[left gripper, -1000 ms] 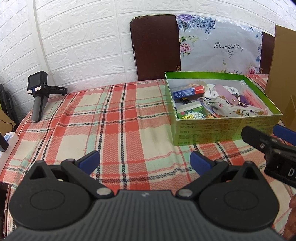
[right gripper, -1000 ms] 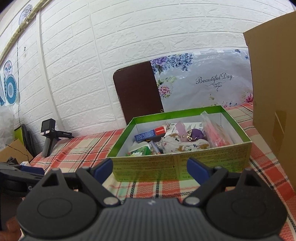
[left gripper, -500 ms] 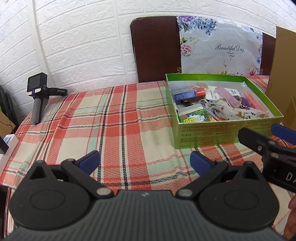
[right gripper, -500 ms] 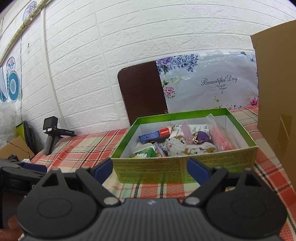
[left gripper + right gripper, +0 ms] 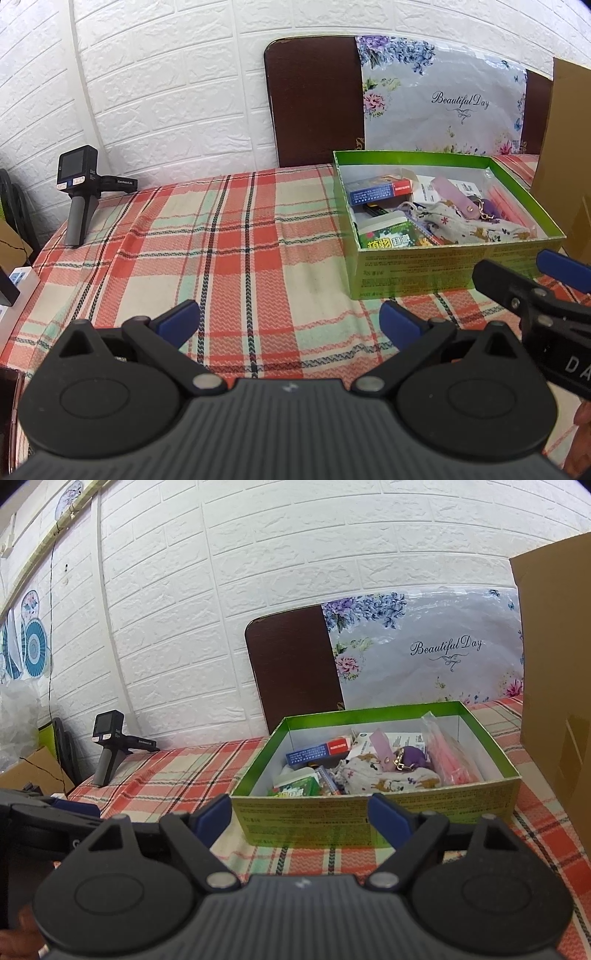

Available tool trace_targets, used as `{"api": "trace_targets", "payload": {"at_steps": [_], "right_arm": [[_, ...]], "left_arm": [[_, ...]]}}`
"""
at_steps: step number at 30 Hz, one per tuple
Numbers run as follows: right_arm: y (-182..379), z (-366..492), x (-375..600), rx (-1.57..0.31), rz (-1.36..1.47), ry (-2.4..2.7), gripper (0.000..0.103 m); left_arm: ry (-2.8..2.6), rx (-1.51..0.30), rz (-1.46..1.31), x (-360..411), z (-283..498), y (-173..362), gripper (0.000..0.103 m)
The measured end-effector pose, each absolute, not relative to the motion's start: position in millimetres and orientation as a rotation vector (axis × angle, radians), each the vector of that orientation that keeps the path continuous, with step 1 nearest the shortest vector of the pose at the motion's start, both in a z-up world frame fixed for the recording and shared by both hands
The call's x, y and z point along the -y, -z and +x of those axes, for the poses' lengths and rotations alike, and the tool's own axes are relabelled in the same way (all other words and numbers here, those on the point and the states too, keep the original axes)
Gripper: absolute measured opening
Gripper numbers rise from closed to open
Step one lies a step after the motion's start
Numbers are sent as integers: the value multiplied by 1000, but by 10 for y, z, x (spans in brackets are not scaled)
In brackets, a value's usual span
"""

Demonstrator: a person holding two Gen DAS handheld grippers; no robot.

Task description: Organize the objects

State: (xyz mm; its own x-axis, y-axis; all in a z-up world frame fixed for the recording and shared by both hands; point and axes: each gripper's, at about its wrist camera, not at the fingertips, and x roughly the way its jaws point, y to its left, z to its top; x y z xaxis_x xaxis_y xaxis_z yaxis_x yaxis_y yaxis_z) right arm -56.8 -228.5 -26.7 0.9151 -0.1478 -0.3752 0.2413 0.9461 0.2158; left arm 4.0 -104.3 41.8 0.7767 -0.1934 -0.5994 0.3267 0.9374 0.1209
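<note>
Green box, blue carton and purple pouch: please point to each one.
Green box [image 5: 376, 821], right wrist view, on its front wall.
Blue carton [image 5: 376, 191], left wrist view, on its blue face.
Purple pouch [image 5: 415, 756], right wrist view, on its body.

Handheld camera [image 5: 79, 195]: stood on the plaid tablecloth [image 5: 236, 236], far left.
Floral board [image 5: 439, 99]: leaned behind the tablecloth.
Cardboard box [image 5: 557, 679]: stood at its right edge.
</note>
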Motion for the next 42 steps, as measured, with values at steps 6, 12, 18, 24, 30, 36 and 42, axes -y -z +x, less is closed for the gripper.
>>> {"api": "trace_targets", "payload": {"at_steps": [6, 12, 18, 24, 30, 36, 42], "right_arm": [[265, -589, 2278, -354, 269, 213, 84], [254, -632, 2279, -348, 264, 226, 83], [236, -653, 2254, -344, 255, 210, 83], [216, -665, 2207, -341, 241, 196, 80], [229, -669, 2189, -346, 239, 190, 78], [242, -661, 2202, -351, 245, 191, 78], [256, -652, 2212, -355, 249, 193, 78]], "left_arm": [[282, -613, 221, 1035, 18, -429, 103], [272, -607, 221, 1025, -8, -450, 103], [273, -598, 218, 1004, -47, -486, 103], [277, -582, 211, 984, -76, -513, 103], [276, -590, 206, 977, -70, -492, 103], [269, -599, 206, 973, -52, -471, 103], [264, -611, 206, 974, -30, -444, 103]]}}
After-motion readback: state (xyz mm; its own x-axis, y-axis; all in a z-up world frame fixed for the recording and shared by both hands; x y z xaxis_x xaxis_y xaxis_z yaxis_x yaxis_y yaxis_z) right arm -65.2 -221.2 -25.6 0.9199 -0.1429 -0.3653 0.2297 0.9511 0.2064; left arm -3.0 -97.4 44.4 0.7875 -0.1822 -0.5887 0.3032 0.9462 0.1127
